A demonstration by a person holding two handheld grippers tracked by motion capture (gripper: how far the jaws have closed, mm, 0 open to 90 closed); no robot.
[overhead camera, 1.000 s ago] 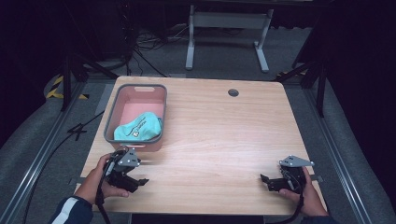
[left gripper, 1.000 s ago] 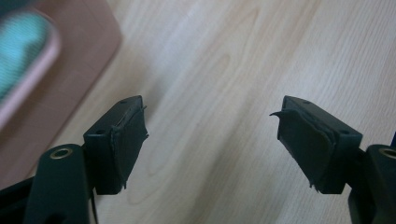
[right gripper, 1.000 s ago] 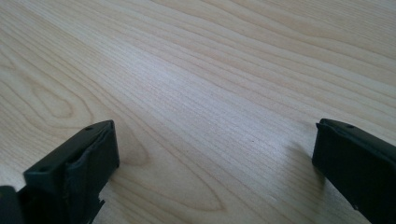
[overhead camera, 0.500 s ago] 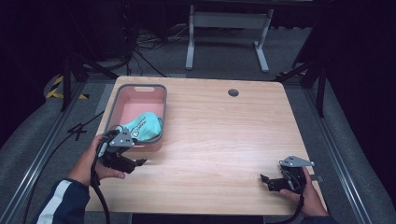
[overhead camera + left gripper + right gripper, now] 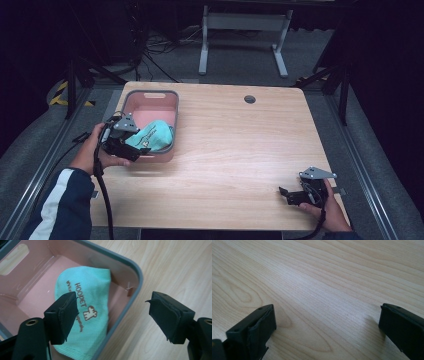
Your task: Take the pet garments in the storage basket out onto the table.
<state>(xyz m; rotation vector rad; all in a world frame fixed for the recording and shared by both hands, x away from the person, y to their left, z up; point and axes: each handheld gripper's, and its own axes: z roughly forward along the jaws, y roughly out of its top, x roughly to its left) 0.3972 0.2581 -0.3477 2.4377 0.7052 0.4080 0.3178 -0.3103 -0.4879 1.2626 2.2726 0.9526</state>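
Note:
A pink bin with a grey rim [image 5: 150, 93] stands at the table's back left. In it lies a folded teal garment [image 5: 156, 134] with "HOOPET" printed on it [image 5: 87, 287]. My left gripper [image 5: 134, 151] hovers at the bin's near corner, open. In the left gripper view the bin's rim [image 5: 137, 272] runs between my left gripper's [image 5: 112, 308] jaws, one over the garment and one over the table. Its jaws have just been opening a little, with nothing gripped. My right gripper [image 5: 288, 195] rests open on the table at the front right, bare wood between its jaws [image 5: 327, 322].
The wooden table [image 5: 240, 145] has a round cable hole [image 5: 249, 99] near its back edge. A white metal stand [image 5: 244, 22] and cables sit on the floor beyond. Rails run along both sides of the table.
My left hand has risen from the table's front left and moved up to the bin's near corner. The right hand has stayed put.

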